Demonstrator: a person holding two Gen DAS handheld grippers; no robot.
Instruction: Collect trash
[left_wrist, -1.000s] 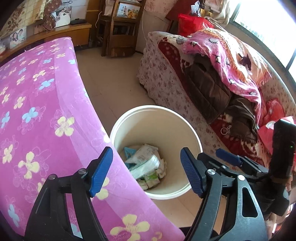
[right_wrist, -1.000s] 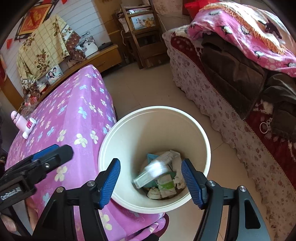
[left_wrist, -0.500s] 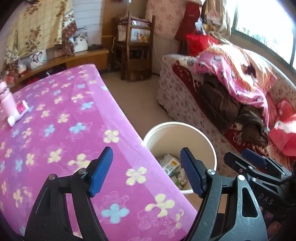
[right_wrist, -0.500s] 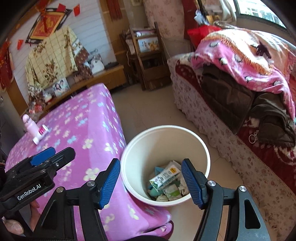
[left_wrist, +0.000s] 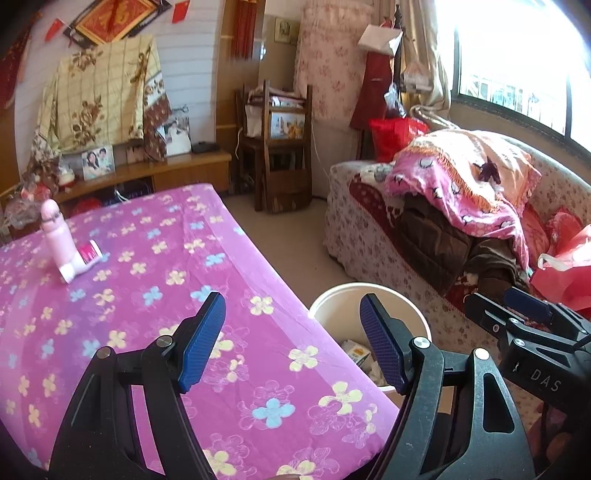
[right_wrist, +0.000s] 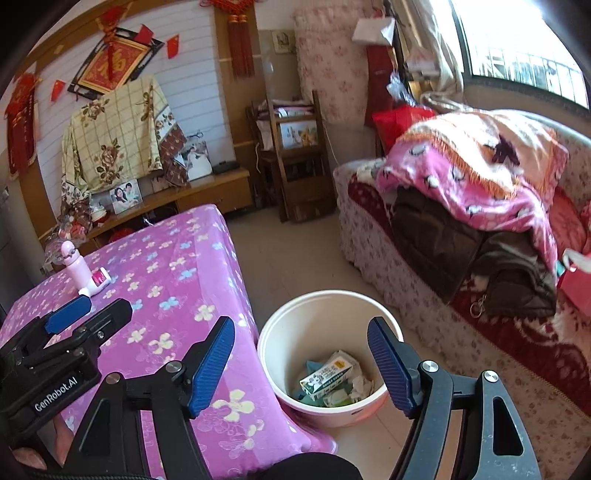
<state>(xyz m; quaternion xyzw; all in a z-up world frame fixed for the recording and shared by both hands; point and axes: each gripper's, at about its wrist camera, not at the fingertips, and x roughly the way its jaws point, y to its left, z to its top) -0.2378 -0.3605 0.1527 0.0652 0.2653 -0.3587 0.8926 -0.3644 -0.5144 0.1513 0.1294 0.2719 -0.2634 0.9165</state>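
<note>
A white bin (right_wrist: 325, 310) stands on the floor by the table's corner, holding a milk carton (right_wrist: 325, 380) and crumpled paper. The left wrist view shows only the bin's far rim (left_wrist: 369, 291) past the tablecloth. My right gripper (right_wrist: 301, 339) hangs above the bin, its jaws opening with nothing between them. My left gripper (left_wrist: 291, 321) is open and empty over the edge of the purple flowered table (left_wrist: 147, 295). A pink bottle (left_wrist: 55, 236) and a small pink-labelled item (left_wrist: 88, 254) sit at the table's far left.
A sofa (left_wrist: 369, 221) heaped with blankets and dark clothes runs along the right. A red bag (left_wrist: 565, 269) lies on it. A wooden chair (left_wrist: 284, 147) and a low cabinet (left_wrist: 177, 173) stand at the back wall. Bare floor separates table and sofa.
Both grippers rose and tilted up, so the bin slid low in both views. The carton dropping below the right jaws now lies in the bin. The right jaws stand slightly wider.
</note>
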